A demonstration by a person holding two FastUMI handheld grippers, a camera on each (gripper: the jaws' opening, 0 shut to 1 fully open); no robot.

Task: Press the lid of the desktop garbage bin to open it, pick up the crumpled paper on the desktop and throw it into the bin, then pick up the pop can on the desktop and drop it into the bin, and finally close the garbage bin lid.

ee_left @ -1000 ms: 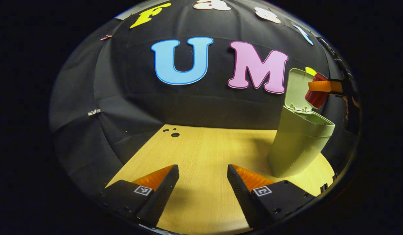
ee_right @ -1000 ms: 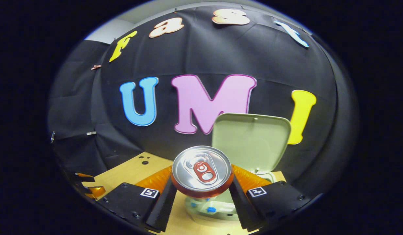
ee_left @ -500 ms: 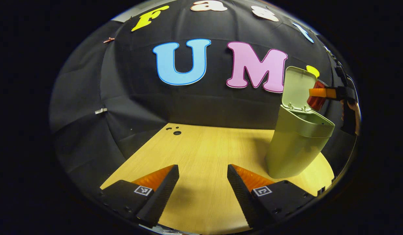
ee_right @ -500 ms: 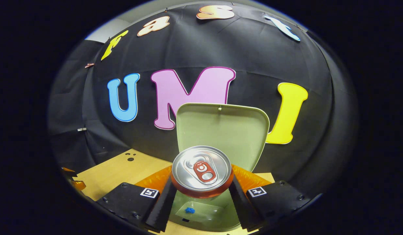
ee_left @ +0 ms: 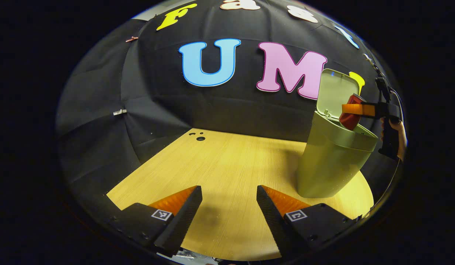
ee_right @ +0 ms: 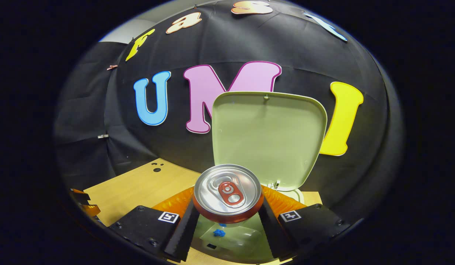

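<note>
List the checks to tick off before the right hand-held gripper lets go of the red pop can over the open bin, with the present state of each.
1. Hinged lid of the pale green plastic desktop bin stands upright and open: ok.
2. Right hand-held gripper is shut on the red aluminium pop can, both fingers pressing its sides: ok.
3. Can sits above the bin mouth, with the bin floor visible beneath it: ok.
4. Can is partly past the rim in the left gripper view: ok.
5. Left hand-held gripper is open, low over the wooden table, apart from the bin: ok.
6. Crumpled paper already inside: cannot tell.
</note>
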